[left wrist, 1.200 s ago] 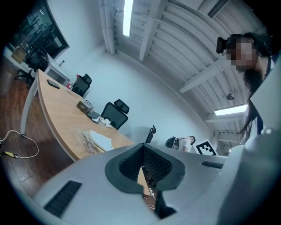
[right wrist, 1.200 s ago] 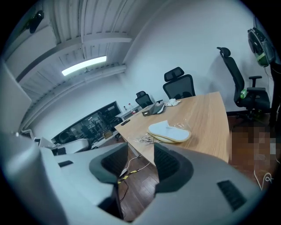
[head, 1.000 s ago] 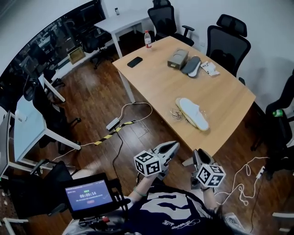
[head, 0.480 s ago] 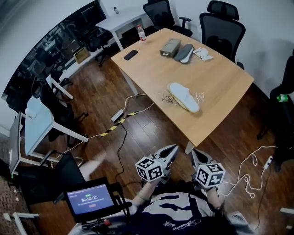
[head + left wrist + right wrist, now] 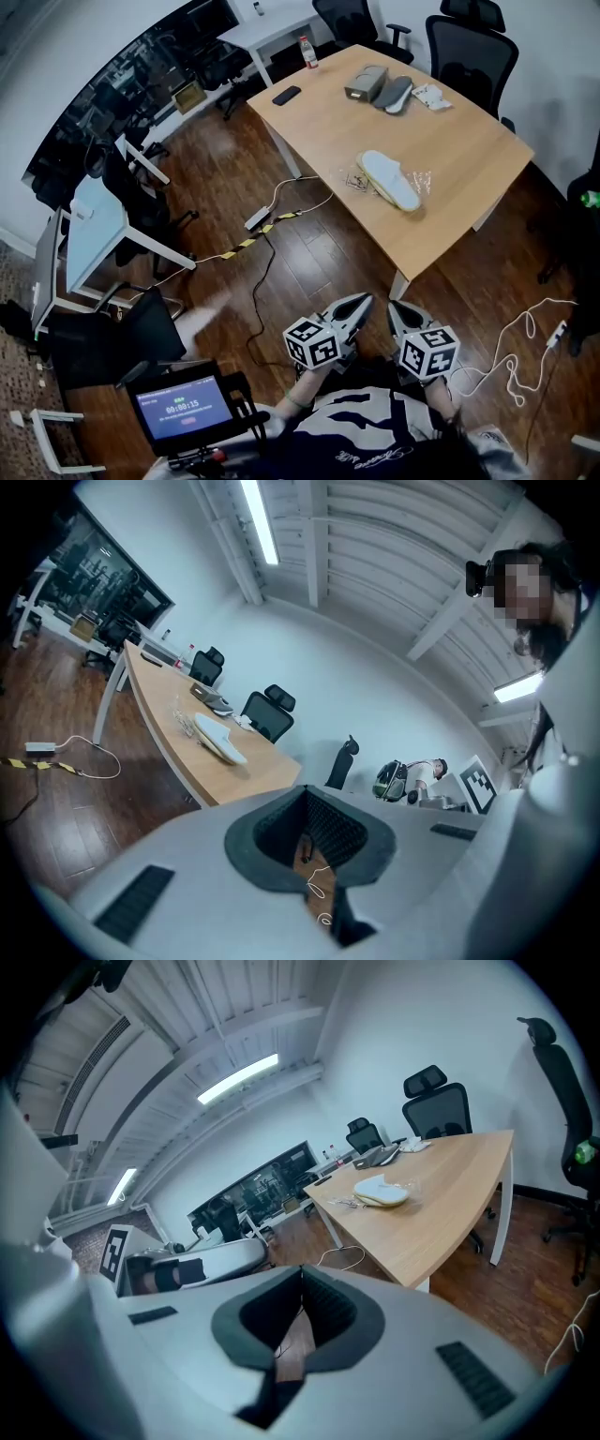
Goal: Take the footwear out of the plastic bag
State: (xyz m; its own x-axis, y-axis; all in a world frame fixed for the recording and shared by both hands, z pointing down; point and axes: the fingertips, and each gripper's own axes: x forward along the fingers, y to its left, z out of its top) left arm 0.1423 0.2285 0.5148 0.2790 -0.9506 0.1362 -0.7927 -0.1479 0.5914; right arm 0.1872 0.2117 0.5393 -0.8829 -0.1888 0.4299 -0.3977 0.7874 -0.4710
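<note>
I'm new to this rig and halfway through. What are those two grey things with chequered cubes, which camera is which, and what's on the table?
No robot here: a person holds a two-jaw gripper in each hand; the cubes are part of them. The head view looks down from the person's head, showing the left gripper and right gripper. Each gripper view looks along its own jaws. Both grippers are shut and empty. On the table lie a white slipper in clear plastic, a grey slipper, a box and a phone.
</note>
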